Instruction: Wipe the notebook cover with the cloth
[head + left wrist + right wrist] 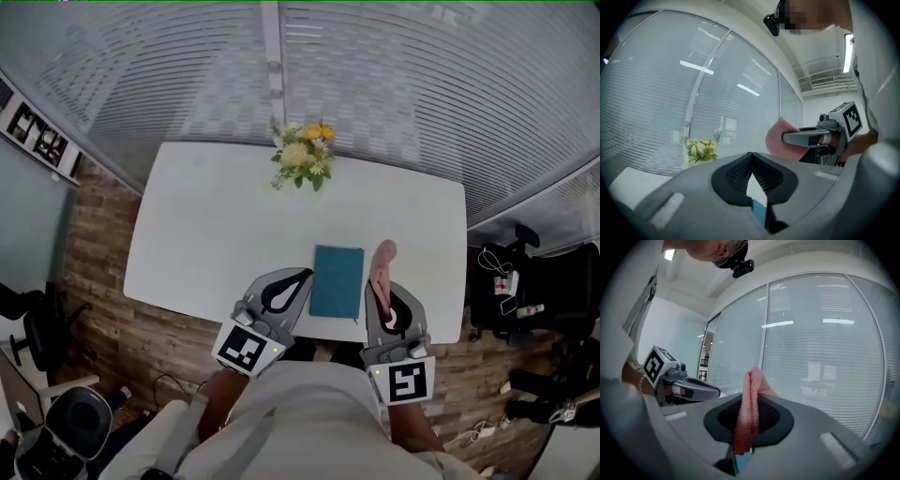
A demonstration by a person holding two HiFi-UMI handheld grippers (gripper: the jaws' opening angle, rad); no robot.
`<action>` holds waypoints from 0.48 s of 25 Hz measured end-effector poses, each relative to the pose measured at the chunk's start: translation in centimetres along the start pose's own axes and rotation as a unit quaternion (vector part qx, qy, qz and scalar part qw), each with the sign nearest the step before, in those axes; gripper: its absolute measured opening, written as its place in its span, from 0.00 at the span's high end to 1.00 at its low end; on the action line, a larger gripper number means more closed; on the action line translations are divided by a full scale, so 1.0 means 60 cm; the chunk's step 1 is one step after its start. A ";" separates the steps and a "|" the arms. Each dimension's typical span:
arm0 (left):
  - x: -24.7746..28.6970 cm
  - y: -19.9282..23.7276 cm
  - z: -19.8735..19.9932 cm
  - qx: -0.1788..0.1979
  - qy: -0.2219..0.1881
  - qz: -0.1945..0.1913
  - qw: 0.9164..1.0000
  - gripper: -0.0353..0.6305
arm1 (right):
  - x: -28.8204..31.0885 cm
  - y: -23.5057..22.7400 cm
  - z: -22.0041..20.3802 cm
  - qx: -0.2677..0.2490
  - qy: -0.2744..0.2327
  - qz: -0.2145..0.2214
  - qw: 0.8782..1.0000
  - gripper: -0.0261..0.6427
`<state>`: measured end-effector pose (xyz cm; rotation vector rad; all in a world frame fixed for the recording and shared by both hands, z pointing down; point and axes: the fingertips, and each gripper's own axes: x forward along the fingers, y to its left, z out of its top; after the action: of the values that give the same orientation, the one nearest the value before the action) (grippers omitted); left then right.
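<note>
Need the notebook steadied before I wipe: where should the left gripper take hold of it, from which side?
Probably its left long edge, near the front corner, coming in from the left. The notebook lies flat and closed, that edge facing the shut left gripper; the right gripper holds the cloth.

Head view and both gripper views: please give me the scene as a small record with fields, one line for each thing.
table: white, seen from above
notebook: teal, closed, flat near the table's near edge, seen between the two grippers
cloth: pink, folded, stands up out of the right gripper's jaws, beside the notebook and not on it
right gripper: jaws closed on the cloth
left gripper: jaws together, nothing between them
flowers: yellow and white bunch at the far edge
wiping: not yet begun
</note>
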<state>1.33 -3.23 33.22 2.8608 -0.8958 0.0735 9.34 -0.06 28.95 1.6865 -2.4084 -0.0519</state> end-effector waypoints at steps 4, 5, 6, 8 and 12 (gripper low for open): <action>0.028 0.012 -0.054 0.005 0.027 0.002 1.000 0.95 | 0.020 -0.011 -0.046 -0.042 0.026 0.005 0.999 0.92; 0.032 0.014 -0.067 0.003 0.035 0.003 0.999 0.95 | 0.025 -0.013 -0.060 -0.052 0.036 0.007 0.998 0.92; 0.036 0.017 -0.081 0.000 0.043 0.003 0.999 0.95 | 0.029 -0.014 -0.074 -0.061 0.048 0.009 0.997 0.92; 0.043 0.019 -0.108 -0.006 0.060 0.003 0.998 0.95 | 0.036 -0.016 -0.101 -0.077 0.069 0.014 0.994 0.92; 0.059 0.021 -0.174 -0.011 0.102 0.001 0.995 0.95 | 0.048 -0.023 -0.169 -0.115 0.106 0.020 0.987 0.92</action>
<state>3.48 -4.71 44.03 2.7697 -0.8519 0.3465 11.54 -2.33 39.11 1.4627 -2.1855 -0.1325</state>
